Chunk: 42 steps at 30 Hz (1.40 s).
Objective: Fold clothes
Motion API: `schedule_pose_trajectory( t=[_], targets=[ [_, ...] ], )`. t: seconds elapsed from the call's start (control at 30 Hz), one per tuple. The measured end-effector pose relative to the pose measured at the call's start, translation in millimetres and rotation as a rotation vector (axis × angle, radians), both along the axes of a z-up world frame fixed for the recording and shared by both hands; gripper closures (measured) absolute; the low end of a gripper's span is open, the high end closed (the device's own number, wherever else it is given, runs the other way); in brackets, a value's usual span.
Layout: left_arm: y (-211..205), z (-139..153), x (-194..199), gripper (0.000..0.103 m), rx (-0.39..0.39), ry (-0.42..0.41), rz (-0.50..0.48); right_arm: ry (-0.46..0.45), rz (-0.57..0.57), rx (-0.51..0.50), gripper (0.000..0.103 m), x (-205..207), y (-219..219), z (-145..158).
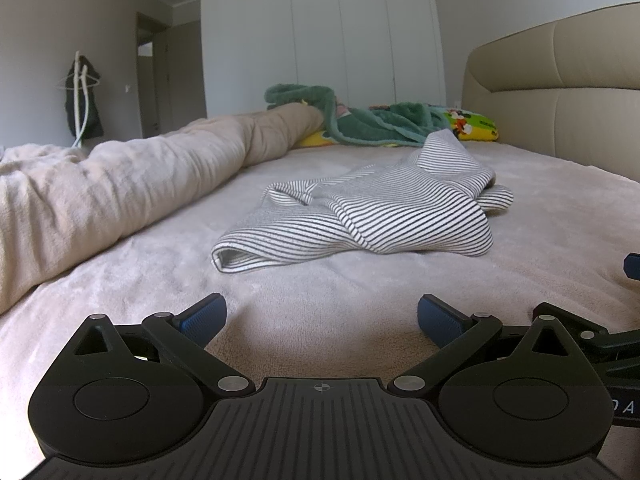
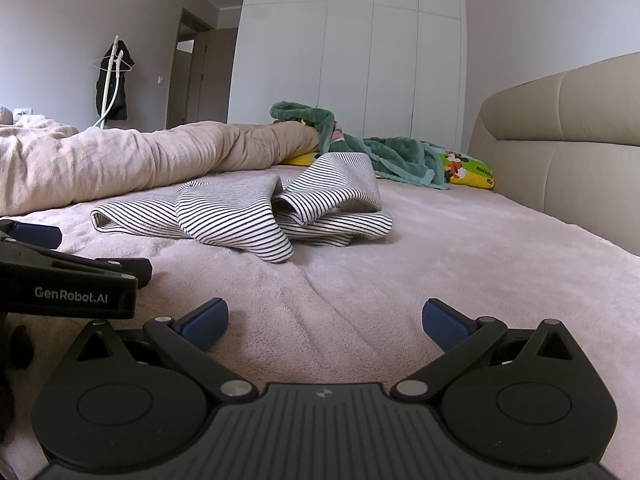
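Observation:
A crumpled black-and-white striped garment (image 1: 360,212) lies in a heap on the pale pink bed sheet (image 1: 320,300), ahead of both grippers; it also shows in the right wrist view (image 2: 248,212). My left gripper (image 1: 322,316) is open and empty, low over the sheet, short of the garment. My right gripper (image 2: 326,320) is open and empty, also low over the sheet and short of the garment. The left gripper's body (image 2: 68,280) shows at the left edge of the right wrist view.
A rolled beige duvet (image 1: 120,184) runs along the left of the bed. A green towel (image 1: 360,120) and a yellow cartoon pillow (image 1: 472,124) lie at the far end. A padded beige headboard (image 1: 560,80) stands on the right. White wardrobe doors (image 1: 320,40) are behind.

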<state>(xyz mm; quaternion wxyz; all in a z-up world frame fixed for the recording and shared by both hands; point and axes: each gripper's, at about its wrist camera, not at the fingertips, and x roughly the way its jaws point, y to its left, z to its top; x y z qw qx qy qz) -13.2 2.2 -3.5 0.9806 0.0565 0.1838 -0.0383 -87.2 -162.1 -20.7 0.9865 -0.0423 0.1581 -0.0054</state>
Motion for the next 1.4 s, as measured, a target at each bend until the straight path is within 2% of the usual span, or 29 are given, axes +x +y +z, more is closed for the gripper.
schedule_pose_trajectory(
  t=[0.57,0.77,0.93,1.07,1.13,1.2,1.27,1.3,1.33,1.4],
  targets=[
    [0,0,1,0.0,0.0,0.012,-0.002,0.005,0.0,-0.019,0.0,0,3,0],
    [7,1,6,0.0,-0.055,0.049,-0.013,0.089,-0.003,0.001,0.0,11,1,2],
    [11,1,14,0.0,-0.087,0.099,-0.025,0.161,0.024,0.06,0.0,20,-6,4],
    [7,8,25,0.0,-0.049,0.177,-0.055,0.232,0.094,0.142,0.0,26,-19,9],
    [6,20,37,0.0,-0.014,0.226,-0.127,0.265,0.158,0.184,0.0,34,-29,18],
    [1,33,49,0.0,0.063,0.216,-0.201,0.263,0.219,0.183,0.0,47,-38,38],
    [-7,42,63,0.0,0.163,0.182,-0.255,0.225,0.229,0.105,0.0,70,-42,63],
    [-10,43,70,0.0,0.188,0.179,-0.257,0.215,0.213,0.073,0.0,84,-42,70],
    [-12,44,78,0.0,0.203,0.188,-0.246,0.218,0.192,0.05,0.0,103,-43,74],
    [-13,48,86,0.0,0.183,0.236,-0.237,0.268,0.18,0.015,0.0,139,-39,73]
  ],
)
